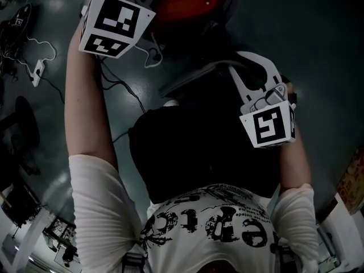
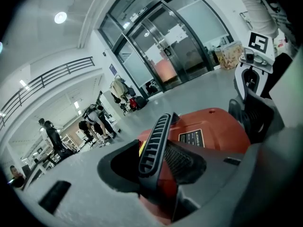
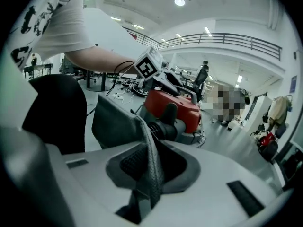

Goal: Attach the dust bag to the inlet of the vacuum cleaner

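Nearest, in the right gripper view: pinches a fold of the grey dust bag in the right gripper, jaws clenched flat on the cloth with no gap showing. Follows the bag's limp panel up and left from the jaws to the dark ribbed inlet low on the near flank of the vacuum cleaner. Places the bag's far edge touching or just beside that inlet. Cannot settle in this dim, foreshortened view whether the mouth is already seated. Reads the bag, as a container, as slack and folded, probably empty, with its inside hidden. Next out, in the left gripper view: grips the ribbed black handle with the left gripper, jaws set wide and clasped on it, bracing the red housing from above. Finds that housing closed, with nothing of its contents on show. Judges the step in hand as fitting: machine steadied on one side, bag mouth offered to the inlet on the other. Calls next for squaring the bag opening to the inlet and pushing it on evenly while the brace on the handle holds, without letting the pinched fold twist the collar. Further out, in the head view: notes cables trailing over the dark floor near the machine. Farthest, again in the left gripper view: logs a cardboard box beside the glass doors, contents not legible, and people working well apart from the rig.
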{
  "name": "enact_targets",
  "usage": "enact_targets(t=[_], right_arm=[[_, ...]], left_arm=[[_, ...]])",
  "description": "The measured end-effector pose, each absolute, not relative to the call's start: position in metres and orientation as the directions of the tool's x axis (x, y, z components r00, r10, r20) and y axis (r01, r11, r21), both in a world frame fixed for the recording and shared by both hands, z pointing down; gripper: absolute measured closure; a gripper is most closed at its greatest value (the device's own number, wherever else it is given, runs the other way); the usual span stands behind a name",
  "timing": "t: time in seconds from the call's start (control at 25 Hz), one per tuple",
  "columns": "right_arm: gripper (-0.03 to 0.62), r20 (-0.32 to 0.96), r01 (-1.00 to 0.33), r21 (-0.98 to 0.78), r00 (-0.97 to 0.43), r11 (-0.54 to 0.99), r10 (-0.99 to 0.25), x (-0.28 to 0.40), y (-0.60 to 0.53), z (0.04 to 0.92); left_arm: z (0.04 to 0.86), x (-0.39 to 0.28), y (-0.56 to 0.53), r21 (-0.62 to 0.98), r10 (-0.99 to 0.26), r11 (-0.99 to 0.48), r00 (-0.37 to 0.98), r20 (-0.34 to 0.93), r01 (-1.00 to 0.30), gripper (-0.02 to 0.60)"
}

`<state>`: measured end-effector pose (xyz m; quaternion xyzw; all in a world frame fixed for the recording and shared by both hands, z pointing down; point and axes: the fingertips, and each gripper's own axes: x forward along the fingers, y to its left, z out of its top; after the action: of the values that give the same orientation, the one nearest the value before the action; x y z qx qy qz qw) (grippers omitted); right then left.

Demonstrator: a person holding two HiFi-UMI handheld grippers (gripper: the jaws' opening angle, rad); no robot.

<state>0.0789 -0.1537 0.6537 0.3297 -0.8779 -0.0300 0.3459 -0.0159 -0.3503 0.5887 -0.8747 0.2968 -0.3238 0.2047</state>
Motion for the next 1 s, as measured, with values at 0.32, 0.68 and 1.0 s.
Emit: enact_targets(t=[0.32, 0.68, 1.0], right_arm=[[0.54, 0.556, -0.624, 0.267, -0.523, 0.735, -0.646, 0.078, -0.174, 0.656], [0.537, 0.557, -0.67, 0.197, -0.524, 0.715, -0.645, 0.079, -0.182, 0.656], [0.536, 0.578, -0.661, 0.067, -0.585, 0.748, -0.569, 0.084, -0.173, 0.654]], left_arm=[[0.591, -0.015, -0.35, -0.538, -0.643, -0.746, 0.633, 0.432, -0.391, 0.423], [0.59, -0.015, -0.35, -0.533, -0.632, -0.754, 0.647, 0.426, -0.385, 0.423], [0.571, -0.017, -0.335, -0.516, -0.662, -0.718, 0.689, 0.296, -0.468, 0.397]])
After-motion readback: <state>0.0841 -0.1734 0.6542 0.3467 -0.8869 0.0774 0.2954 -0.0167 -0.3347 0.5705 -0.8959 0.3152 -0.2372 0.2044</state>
